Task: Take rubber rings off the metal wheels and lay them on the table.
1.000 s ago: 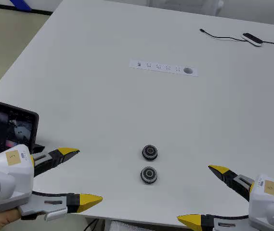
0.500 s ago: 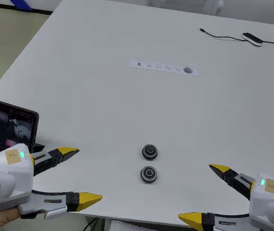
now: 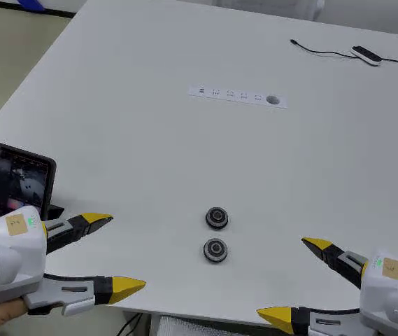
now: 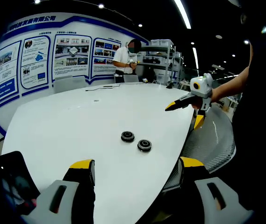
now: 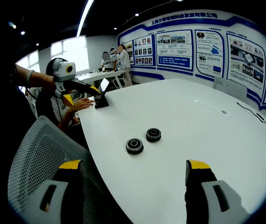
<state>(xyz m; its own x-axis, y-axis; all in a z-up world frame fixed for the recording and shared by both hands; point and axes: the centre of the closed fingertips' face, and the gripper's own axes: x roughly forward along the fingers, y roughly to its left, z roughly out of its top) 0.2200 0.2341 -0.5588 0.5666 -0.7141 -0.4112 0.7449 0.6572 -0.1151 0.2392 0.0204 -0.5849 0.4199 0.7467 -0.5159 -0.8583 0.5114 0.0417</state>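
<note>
One dark tablet (image 3: 10,185) stands propped at the left edge of the white table (image 3: 150,140), its screen lit. Just right of it, at the near edge, the left gripper (image 3: 123,253) hovers with its yellow-tipped jaws spread wide and nothing between them; they touch nothing. In the left gripper view the same jaws of the left gripper (image 4: 137,163) rise wide apart from the bottom, with both wheels lying ahead of them on the tabletop. Right of this gripper and well apart from it, near the table's front edge, lie two small metal wheels flat on the surface: the far wheel (image 3: 217,218) and, just beside it toward the person, the near wheel (image 3: 215,250). A black rubber ring (image 3: 207,250) sits around each wheel's hub. Far beyond them a white power strip (image 3: 237,96) is set into the tabletop. Further right, again at the near edge, the right gripper (image 3: 285,278) is held with jaws equally wide and empty, near the wheels without touching them. The wheels thus lie between the two grippers, somewhat closer to the right one. At the far right corner a small device with a cable (image 3: 366,56) rests on the table.
</note>
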